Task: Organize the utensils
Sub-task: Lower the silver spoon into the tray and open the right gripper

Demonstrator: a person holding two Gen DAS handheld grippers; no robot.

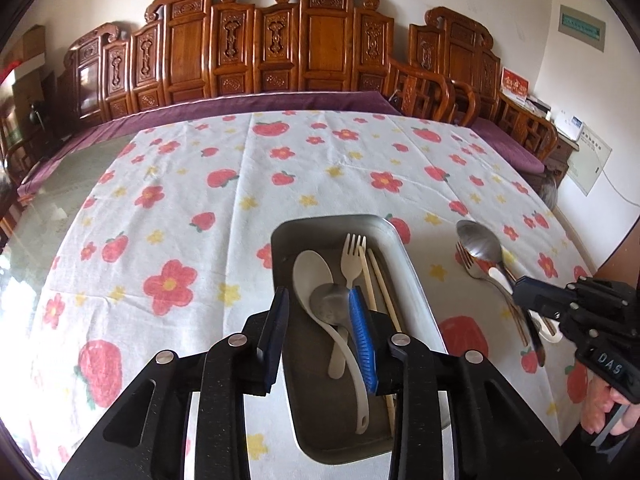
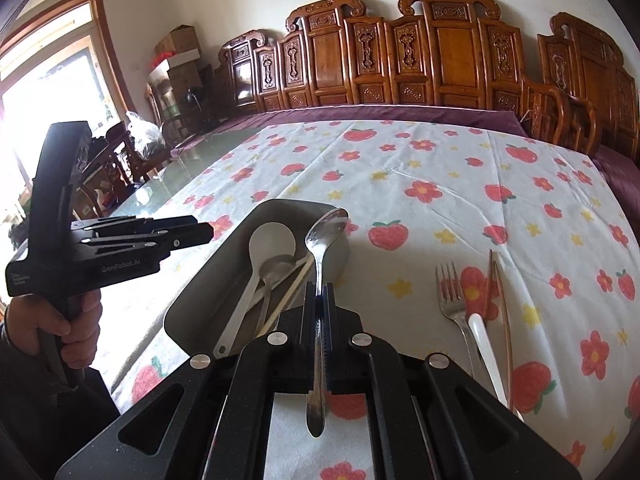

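A grey metal tray (image 1: 416, 276) (image 2: 200, 280) lies on the flowered tablecloth. It holds a white ladle (image 1: 316, 280), a small metal spoon (image 1: 330, 304), a cream fork (image 1: 352, 256) and pale chopsticks (image 1: 380, 284). My left gripper (image 1: 320, 300) is open and empty just above the tray's near end. My right gripper (image 2: 319, 290) is shut on the handle of a large metal spoon (image 2: 326, 228) (image 1: 480, 240), held above the cloth by the tray's right rim. A metal fork (image 2: 454, 292), a white utensil handle (image 2: 486, 356) and brown chopsticks (image 2: 500, 312) lie on the cloth to the right.
The table is covered by a white cloth with red flowers and strawberries (image 1: 240, 184). A carved wooden bench with a purple cushion (image 1: 280, 60) runs along the far side. The table's glass edge (image 1: 60, 184) shows at left.
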